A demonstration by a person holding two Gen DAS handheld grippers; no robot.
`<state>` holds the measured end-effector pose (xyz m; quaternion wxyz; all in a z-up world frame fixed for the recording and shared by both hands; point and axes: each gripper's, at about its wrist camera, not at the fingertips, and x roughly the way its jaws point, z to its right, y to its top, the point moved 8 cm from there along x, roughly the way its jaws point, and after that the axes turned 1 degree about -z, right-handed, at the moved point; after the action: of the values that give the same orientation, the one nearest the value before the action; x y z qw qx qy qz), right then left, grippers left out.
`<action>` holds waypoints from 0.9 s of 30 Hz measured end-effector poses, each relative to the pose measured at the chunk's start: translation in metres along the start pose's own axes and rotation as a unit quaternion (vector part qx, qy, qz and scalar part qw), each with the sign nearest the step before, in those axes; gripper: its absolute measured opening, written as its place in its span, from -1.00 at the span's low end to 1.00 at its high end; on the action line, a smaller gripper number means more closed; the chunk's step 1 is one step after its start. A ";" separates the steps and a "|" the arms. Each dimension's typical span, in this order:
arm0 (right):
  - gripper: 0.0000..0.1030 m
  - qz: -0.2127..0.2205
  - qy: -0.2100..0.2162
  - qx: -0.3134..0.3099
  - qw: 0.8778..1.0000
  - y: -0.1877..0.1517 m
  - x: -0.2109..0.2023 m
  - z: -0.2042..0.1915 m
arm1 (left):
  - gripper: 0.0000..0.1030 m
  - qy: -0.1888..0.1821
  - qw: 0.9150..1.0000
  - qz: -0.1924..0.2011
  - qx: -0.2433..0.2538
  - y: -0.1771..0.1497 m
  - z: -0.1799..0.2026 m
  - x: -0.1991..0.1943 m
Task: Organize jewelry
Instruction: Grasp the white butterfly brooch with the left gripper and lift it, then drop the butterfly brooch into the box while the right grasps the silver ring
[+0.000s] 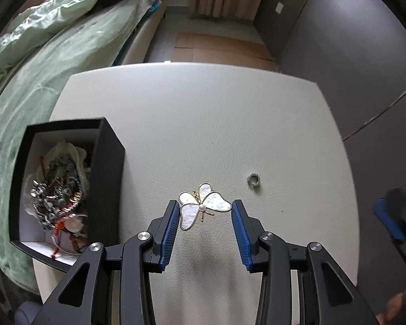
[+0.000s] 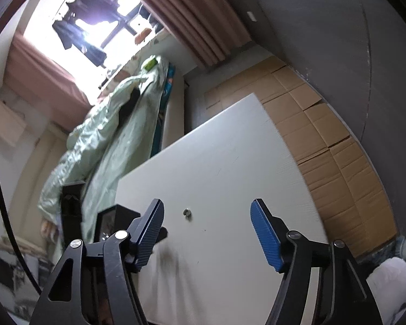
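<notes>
Left black two-finger gripper with blue ribbed pads [image 1: 205,208] is pointing steeply downward at lower centre, jaws parted. Right black gripper with blue pads [image 2: 207,211] is tilting, jaws wider, nothing between.

the left wrist view is aimed steeply down, close over the white counter [image 1: 203,124], toward its far edge. the right wrist view is tilted and angled more shallowly across the counter [image 2: 230,162] toward the window [image 2: 75,27]. the counter, black box [image 1: 108,178], ring [image 2: 186,212] and bed [image 1: 54,54] are shared.
</notes>
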<state>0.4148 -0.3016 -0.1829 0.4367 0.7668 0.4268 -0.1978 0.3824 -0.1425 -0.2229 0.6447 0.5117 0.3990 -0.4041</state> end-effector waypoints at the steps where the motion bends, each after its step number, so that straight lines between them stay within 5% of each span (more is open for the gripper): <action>1: 0.28 -0.004 -0.002 -0.005 1.000 -0.001 0.003 -0.002 | -0.20 -0.006 1.000 0.003 0.001 0.001 -0.002 -0.004; 11: -0.05 -0.066 -0.021 -0.040 0.997 -0.017 0.047 -0.022 | -0.20 -0.065 0.997 0.036 0.035 0.009 -0.021 -0.045; 18: -0.31 -0.105 -0.044 -0.041 0.993 -0.025 0.078 -0.027 | -0.20 -0.064 0.994 0.071 0.048 0.016 -0.053 -0.061; 27: -0.33 -0.118 -0.096 -0.068 0.986 -0.032 0.099 -0.037 | -0.20 -0.065 0.994 0.083 0.042 0.020 -0.100 -0.062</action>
<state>0.4412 -0.2148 -0.2455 0.5007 0.6569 0.4825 -0.2915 0.3689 -0.0338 -0.1744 0.6785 0.5422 0.2956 -0.3979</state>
